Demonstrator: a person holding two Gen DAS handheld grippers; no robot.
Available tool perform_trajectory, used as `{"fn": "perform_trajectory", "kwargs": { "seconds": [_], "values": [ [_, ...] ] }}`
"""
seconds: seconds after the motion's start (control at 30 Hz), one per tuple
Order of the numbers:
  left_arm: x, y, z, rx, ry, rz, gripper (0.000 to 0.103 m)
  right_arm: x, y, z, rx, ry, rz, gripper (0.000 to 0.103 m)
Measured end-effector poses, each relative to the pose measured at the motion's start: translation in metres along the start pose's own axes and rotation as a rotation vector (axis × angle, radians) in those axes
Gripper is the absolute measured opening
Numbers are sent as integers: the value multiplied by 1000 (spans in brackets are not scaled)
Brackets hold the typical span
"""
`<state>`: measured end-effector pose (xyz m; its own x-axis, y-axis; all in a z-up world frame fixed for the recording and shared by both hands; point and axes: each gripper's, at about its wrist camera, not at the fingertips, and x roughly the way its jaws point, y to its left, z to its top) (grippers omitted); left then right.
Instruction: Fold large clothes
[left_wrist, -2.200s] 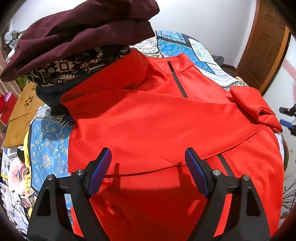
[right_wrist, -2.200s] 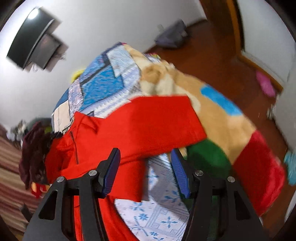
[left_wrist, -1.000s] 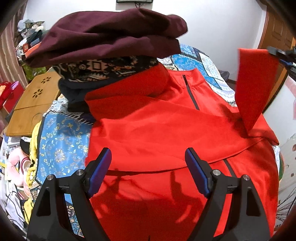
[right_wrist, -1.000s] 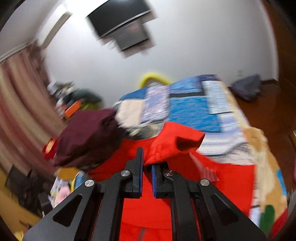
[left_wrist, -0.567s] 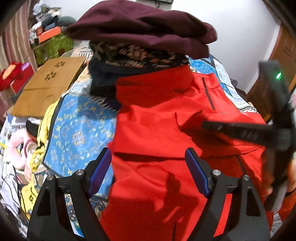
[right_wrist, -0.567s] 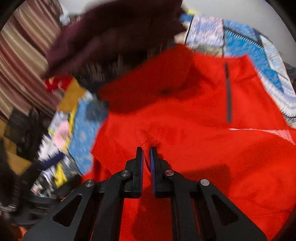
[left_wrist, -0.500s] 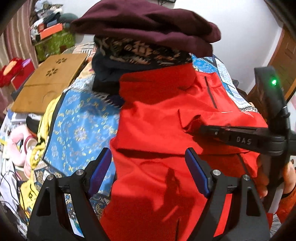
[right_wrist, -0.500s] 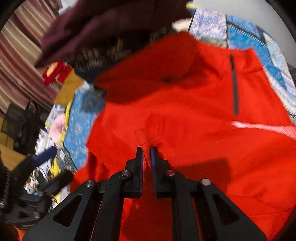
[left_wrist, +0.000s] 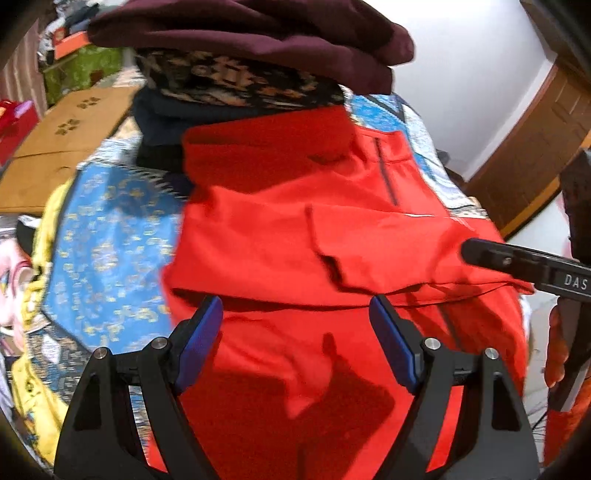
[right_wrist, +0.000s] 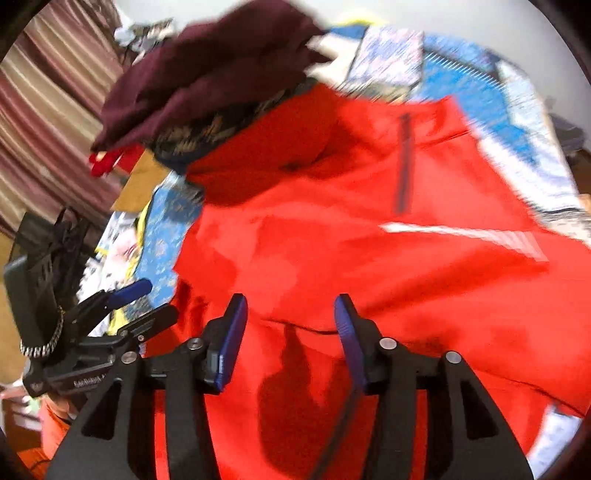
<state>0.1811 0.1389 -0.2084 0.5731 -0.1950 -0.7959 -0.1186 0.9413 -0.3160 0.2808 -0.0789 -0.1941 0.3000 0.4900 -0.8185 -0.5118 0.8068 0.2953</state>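
Red top (left_wrist: 295, 258) lies flat on the bed, sleeves crossed over the chest. Left gripper (left_wrist: 295, 343) and right gripper (right_wrist: 291, 332) both wide, empty, above the hem. Risk: lifting the hem may spill the loose sleeves; stacked clothes (left_wrist: 251, 48) crowd the collar.

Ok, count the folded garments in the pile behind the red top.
3 visible: a maroon garment on top, a patterned one beneath it, and a dark navy one at the bottom. More may be hidden.

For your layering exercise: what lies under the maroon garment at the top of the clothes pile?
Under the maroon garment lies a dark patterned garment, then a navy one. Anything lower is covered by the red top.
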Motion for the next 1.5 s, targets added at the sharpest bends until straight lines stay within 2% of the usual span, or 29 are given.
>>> {"fn": "perform_trajectory", "kwargs": {
  "seconds": [0.17,0.23,0.37,0.4,0.47,0.53,0.6,0.67,0.73,0.77,0.83,1.07,1.13,1.2,1.3,1.5],
  "values": [
    [15,-13,10,-19,37,-82,80,-28,-34,-10,55,-81,-104,46],
    [26,-16,14,-45,72,-129,76,-39,-54,-19,89,-112,-162,46],
    [53,-18,16,-99,156,-181,72,-64,-90,-35,180,-147,-198,46],
    [57,-19,16,-101,167,-178,69,-72,-100,-40,202,-155,-209,46],
    [67,-22,18,-103,195,-180,51,-81,-117,-50,246,-169,-239,46],
    [74,-25,19,-102,200,-174,45,-87,-132,-61,290,-179,-254,46],
    [78,-27,22,-93,192,-144,33,-91,-141,-68,323,-181,-257,46],
    [80,-29,26,-69,175,-100,12,-95,-154,-76,358,-184,-262,46],
    [78,-34,30,-37,142,-46,6,-98,-163,-81,381,-187,-266,46],
    [73,-39,32,1,101,7,5,-99,-166,-82,388,-189,-268,46],
    [57,-48,39,69,22,65,5,-102,-172,-84,403,-197,-274,46],
    [-28,-66,78,166,-245,85,5,-119,-176,-70,374,-242,-318,46],
    [-44,-66,82,184,-302,124,5,-117,-175,-64,358,-252,-319,46],
    [-55,-59,83,201,-348,194,5,-111,-175,-61,354,-243,-311,46],
    [-53,-40,81,187,-338,239,5,-91,-172,-59,343,-199,-291,46],
    [-20,11,57,124,-225,336,5,-53,-164,-62,310,-96,-264,46]
  ]
}}
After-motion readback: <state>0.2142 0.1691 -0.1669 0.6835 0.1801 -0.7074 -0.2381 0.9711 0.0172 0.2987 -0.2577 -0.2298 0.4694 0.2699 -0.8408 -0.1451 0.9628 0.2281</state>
